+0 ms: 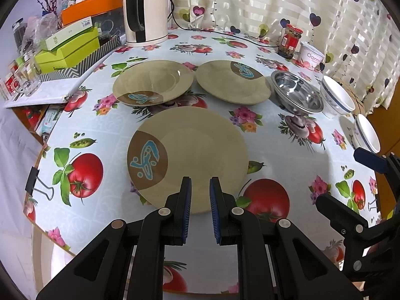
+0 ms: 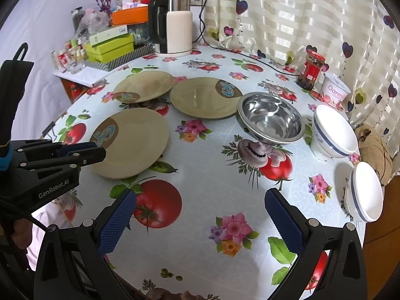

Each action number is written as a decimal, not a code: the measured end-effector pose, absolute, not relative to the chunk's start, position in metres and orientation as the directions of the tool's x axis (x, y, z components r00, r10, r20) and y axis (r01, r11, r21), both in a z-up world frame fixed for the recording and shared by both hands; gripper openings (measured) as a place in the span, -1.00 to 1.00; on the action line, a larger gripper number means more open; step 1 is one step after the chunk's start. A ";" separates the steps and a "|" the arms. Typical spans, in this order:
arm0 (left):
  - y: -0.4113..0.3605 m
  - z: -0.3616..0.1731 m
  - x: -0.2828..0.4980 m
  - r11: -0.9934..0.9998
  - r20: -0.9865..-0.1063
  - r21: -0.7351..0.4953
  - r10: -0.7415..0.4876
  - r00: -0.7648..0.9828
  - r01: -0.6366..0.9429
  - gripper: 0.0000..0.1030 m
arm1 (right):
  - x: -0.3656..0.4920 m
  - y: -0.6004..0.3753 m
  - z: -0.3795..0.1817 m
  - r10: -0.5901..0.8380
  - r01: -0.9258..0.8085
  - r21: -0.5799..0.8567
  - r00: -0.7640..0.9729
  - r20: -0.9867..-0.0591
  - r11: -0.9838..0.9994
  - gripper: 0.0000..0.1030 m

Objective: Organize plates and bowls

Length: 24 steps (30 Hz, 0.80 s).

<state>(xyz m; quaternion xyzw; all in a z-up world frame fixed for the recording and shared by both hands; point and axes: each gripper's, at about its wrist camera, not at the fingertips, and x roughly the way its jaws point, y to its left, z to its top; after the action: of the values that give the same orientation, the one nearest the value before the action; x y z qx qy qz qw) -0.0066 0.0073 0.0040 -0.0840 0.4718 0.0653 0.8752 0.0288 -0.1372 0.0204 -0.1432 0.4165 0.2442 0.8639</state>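
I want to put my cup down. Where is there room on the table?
Bare cloth lies between the near plate, the steel bowl and the front edge, below the right hand-held gripper. The back-left is crowded around the kettle and boxes.

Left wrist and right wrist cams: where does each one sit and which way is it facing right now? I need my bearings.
Left wrist: on the left gripper, low over the table's near edge, facing the near plate; its narrowly parted fingers show, and the right gripper at the right edge.
Right wrist: on the right gripper, further right, facing across the tablecloth toward the steel bowl; its wide-open fingers show, and the left gripper at left.
Shared: three plates, steel bowl, two white bowls, kettle.
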 end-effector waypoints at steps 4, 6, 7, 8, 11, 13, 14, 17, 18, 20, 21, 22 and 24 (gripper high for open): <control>0.007 0.004 -0.007 0.977 -0.836 -0.084 0.038 0.548 -0.197 -0.70 | 0.029 -0.136 0.019 0.302 -0.541 -0.045 0.534 -0.789 0.840 1.00; 0.008 0.004 -0.007 0.977 -0.836 -0.084 0.040 0.548 -0.198 -0.70 | 0.030 -0.136 0.018 0.300 -0.542 -0.047 0.532 -0.792 0.839 1.00; 0.008 0.004 -0.006 0.976 -0.836 -0.084 0.039 0.548 -0.199 -0.70 | 0.030 -0.136 0.018 0.298 -0.542 -0.049 0.532 -0.793 0.839 1.00; 0.008 0.004 -0.007 0.977 -0.836 -0.084 0.039 0.547 -0.198 -0.70 | 0.030 -0.136 0.017 0.297 -0.541 -0.048 0.531 -0.794 0.839 1.00; 0.010 0.003 -0.007 0.976 -0.837 -0.086 0.038 0.546 -0.199 -0.70 | 0.032 -0.137 0.015 0.295 -0.539 -0.045 0.526 -0.797 0.841 1.00; 0.010 0.003 -0.007 0.976 -0.837 -0.087 0.037 0.546 -0.199 -0.70 | 0.033 -0.138 0.015 0.297 -0.542 -0.043 0.523 -0.799 0.839 1.00; 0.010 0.003 -0.007 0.976 -0.837 -0.087 0.037 0.546 -0.200 -0.70 | 0.033 -0.138 0.015 0.297 -0.543 -0.042 0.522 -0.799 0.839 1.00; 0.010 0.003 -0.007 0.976 -0.837 -0.086 0.038 0.546 -0.199 -0.70 | 0.034 -0.139 0.014 0.299 -0.542 -0.041 0.522 -0.799 0.839 1.00; 0.010 0.003 -0.007 0.976 -0.837 -0.086 0.037 0.546 -0.199 -0.70 | 0.034 -0.138 0.014 0.296 -0.541 -0.043 0.523 -0.799 0.840 1.00; 0.010 0.003 -0.007 0.976 -0.837 -0.087 0.037 0.546 -0.199 -0.70 | 0.035 -0.138 0.014 0.296 -0.541 -0.041 0.520 -0.801 0.840 1.00; 0.010 0.003 -0.007 0.976 -0.837 -0.086 0.038 0.546 -0.199 -0.70 | 0.035 -0.139 0.014 0.296 -0.541 -0.040 0.519 -0.802 0.840 1.00; 0.010 0.003 -0.007 0.976 -0.837 -0.085 0.039 0.546 -0.200 -0.70 | 0.036 -0.139 0.014 0.296 -0.541 -0.040 0.518 -0.802 0.840 1.00; 0.010 0.003 -0.007 0.976 -0.836 -0.085 0.039 0.547 -0.199 -0.70 | 0.035 -0.138 0.014 0.297 -0.542 -0.040 0.519 -0.802 0.840 1.00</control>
<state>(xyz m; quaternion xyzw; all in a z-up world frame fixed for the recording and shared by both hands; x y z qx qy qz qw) -0.0067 0.0100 0.0028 -0.0851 0.4710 0.0681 0.8754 0.0354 -0.1379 0.0140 -0.1437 0.4255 0.2439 0.8596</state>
